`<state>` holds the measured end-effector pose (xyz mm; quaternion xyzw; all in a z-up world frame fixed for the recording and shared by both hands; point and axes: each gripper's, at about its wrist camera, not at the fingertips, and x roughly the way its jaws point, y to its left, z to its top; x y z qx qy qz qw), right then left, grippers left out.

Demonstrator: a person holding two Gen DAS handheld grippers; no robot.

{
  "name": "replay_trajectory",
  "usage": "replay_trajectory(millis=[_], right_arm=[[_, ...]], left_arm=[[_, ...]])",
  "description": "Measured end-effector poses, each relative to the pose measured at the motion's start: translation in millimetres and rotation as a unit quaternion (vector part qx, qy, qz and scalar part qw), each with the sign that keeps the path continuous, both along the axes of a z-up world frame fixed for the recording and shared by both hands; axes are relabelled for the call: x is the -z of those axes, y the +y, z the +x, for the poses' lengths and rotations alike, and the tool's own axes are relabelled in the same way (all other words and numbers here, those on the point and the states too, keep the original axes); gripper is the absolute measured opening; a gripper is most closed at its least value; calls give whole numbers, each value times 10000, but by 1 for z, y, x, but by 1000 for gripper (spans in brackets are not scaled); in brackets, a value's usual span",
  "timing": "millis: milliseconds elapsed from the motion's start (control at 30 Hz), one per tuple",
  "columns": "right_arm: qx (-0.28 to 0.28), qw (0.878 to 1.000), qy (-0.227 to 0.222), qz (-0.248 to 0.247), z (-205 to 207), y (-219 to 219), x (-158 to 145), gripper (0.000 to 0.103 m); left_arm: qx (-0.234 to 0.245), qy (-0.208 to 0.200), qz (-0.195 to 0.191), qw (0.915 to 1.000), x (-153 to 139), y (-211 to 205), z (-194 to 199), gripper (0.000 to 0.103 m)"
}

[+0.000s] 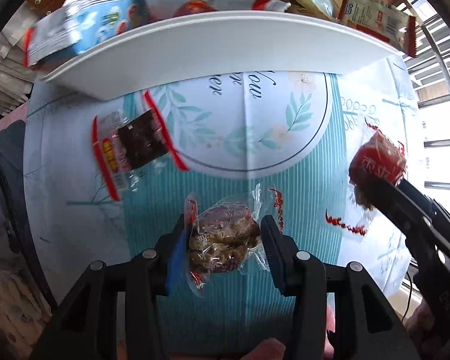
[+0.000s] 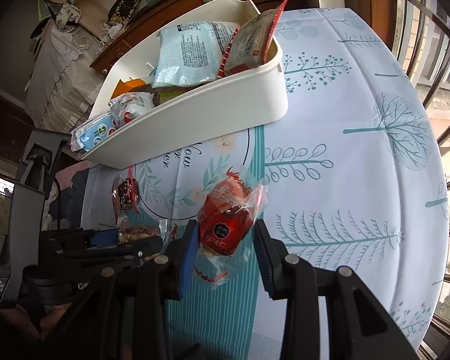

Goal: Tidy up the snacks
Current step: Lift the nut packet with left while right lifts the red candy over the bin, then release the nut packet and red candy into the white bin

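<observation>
The left gripper point(image 1: 225, 246) jaws hold a brown clear-wrapped snack point(image 1: 225, 240) at bottom centre; the right gripper point(image 2: 225, 240) jaws clamp a red-wrapped snack point(image 2: 225, 225). The white bin point(image 1: 195, 45), upper frame, hides its contents' lower parts above the counter point(image 1: 285, 156).

Bin point(image 2: 225, 114) sits on the counter point(image 2: 345, 150) at its far side, packed with snack packets point(image 2: 186, 57), some sticking over the rim. One flat packet point(image 1: 135, 147) lies on the counter just in front of the bin, left side. Nearer, a wrapped pastry point(image 1: 225, 240) sits between the left gripper point(image 1: 225, 249) fingers. To its right, a second wrapped pastry point(image 2: 228, 222) sits between the right gripper point(image 2: 225, 240) fingers.
</observation>
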<state>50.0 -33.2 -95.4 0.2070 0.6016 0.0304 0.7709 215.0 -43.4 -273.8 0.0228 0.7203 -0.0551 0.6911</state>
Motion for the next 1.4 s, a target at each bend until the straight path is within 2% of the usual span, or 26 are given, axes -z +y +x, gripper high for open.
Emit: replay_trajectory(millis=[233,333,467,633,767,967,1167,1333,1400], right_arm=[[69,9993,-341,-100,-6,29,-28,37],[38,9982,-583,-143,-5,44,-42,37],[-39,9952,-941,-271,4,63,-62,37],[-153,9889,-1340,-623,20,84,-88,37],[-330,9800,-1668,-1029,33,99,-107,37],[-502,9663,-2025,-1512,54,114,-126,37],[-663,9532,-2203,-1961,77,119,-125,37],[-687,9458,-2242,-2245,98,121,-116,37],[-697,9463,-2241,-2225,106,119,-110,37]], left_arm=[[125,-482,-57,9987,-47,50,-15,46],[268,-834,59,9961,-78,74,-10,46],[327,-1176,-97,9925,-108,101,-2,46],[484,-1544,-263,9865,-134,114,10,46],[646,-1909,-366,9788,-168,116,26,46],[752,-2439,-548,9653,-190,121,53,46],[710,-2876,-829,9515,-197,125,85,46],[696,-3203,-1173,9374,-186,122,113,46],[668,-3248,-1276,9348,-177,120,123,46]])
